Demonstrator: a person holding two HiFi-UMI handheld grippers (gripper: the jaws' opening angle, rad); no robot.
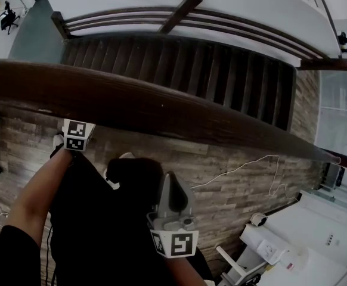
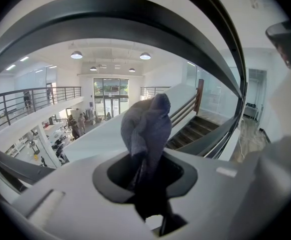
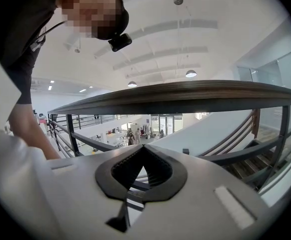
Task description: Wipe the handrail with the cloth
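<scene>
The dark wooden handrail (image 1: 161,106) runs across the head view from left to lower right. My left gripper (image 2: 146,158) is shut on a bunched grey-blue cloth (image 2: 148,124), which sticks up between the jaws just beneath the handrail (image 2: 135,21). In the head view only its marker cube (image 1: 77,134) shows at the rail's near edge; the cloth is hidden there. My right gripper (image 1: 169,177) is held lower and nearer to me, pointing up at the handrail (image 3: 185,96), shut with nothing in it (image 3: 143,149).
Beyond the rail a dark staircase (image 1: 179,58) goes down. A white cable (image 1: 239,168) lies on the wooden floor, and white furniture (image 1: 304,237) stands at the lower right. Metal baluster rails (image 3: 75,136) run below the handrail. An open hall with people (image 2: 78,124) lies far below.
</scene>
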